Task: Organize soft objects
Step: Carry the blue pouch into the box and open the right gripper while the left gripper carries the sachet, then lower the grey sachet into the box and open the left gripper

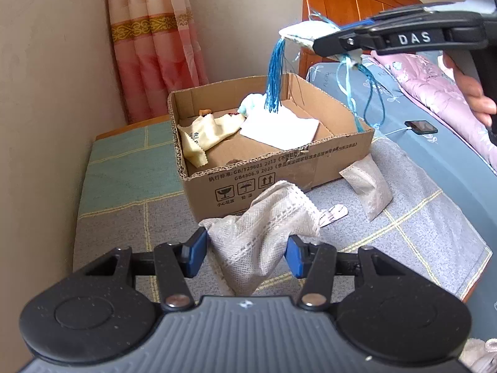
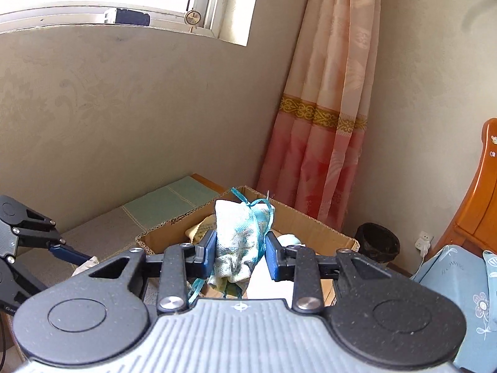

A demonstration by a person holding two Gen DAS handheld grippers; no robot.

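Cardboard box point(image 1: 273, 155) at frame centre on the bed point(image 1: 130, 217); cloths point(image 1: 205, 136) inside; pouch point(image 1: 366, 186) right of it; curtain point(image 1: 155, 46) behind.

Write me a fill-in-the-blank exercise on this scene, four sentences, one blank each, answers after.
1. The right gripper is shut on a pale sachet with a ____ tassel.
2. The left gripper holds a grey ____ pouch.
3. The sachet hangs above an open ____ box.
4. Inside the box lies a ____ cloth with a zigzag edge.

Answers: blue; mesh; cardboard; yellow
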